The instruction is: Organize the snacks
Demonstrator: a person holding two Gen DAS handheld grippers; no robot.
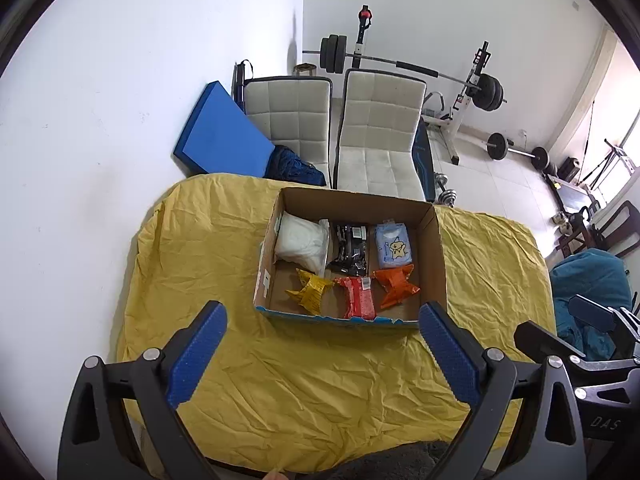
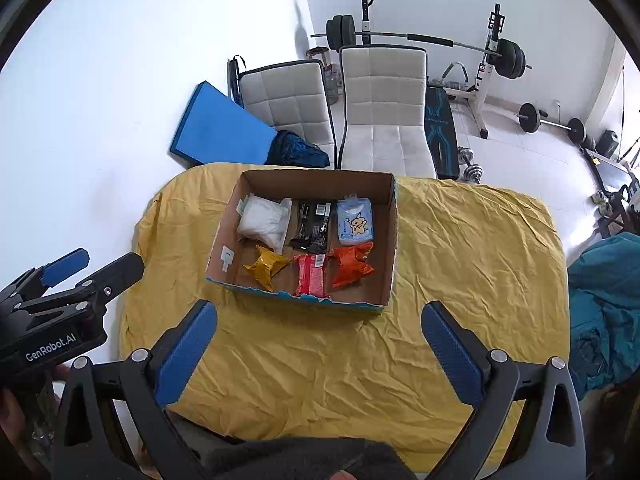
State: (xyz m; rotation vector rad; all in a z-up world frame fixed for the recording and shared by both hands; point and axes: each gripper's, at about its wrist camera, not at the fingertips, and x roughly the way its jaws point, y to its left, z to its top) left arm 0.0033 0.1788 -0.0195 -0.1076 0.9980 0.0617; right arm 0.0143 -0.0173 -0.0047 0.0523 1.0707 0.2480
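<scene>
A cardboard box (image 1: 436,256) (image 2: 390,240) stands on the yellow-covered table. Inside lie a white bag (image 1: 302,242) (image 2: 264,220), a black pack (image 1: 350,250) (image 2: 314,226), a light blue pack (image 1: 394,246) (image 2: 355,222), a yellow snack (image 1: 310,290) (image 2: 266,266), a red snack (image 1: 358,296) (image 2: 310,276) and an orange snack (image 1: 396,284) (image 2: 350,264). My left gripper (image 1: 322,354) (image 2: 90,262) hovers open in front of the box, empty. My right gripper (image 2: 320,354) (image 1: 560,320) is likewise open and empty, nearer the table's front.
The yellow cloth (image 1: 320,400) (image 2: 460,260) covers the table. Behind it stand two white chairs (image 1: 380,132) (image 2: 384,112), a blue mat (image 1: 218,130) against the wall, and a weight bench with barbell (image 1: 460,80). A teal fabric heap (image 2: 604,300) sits at the right.
</scene>
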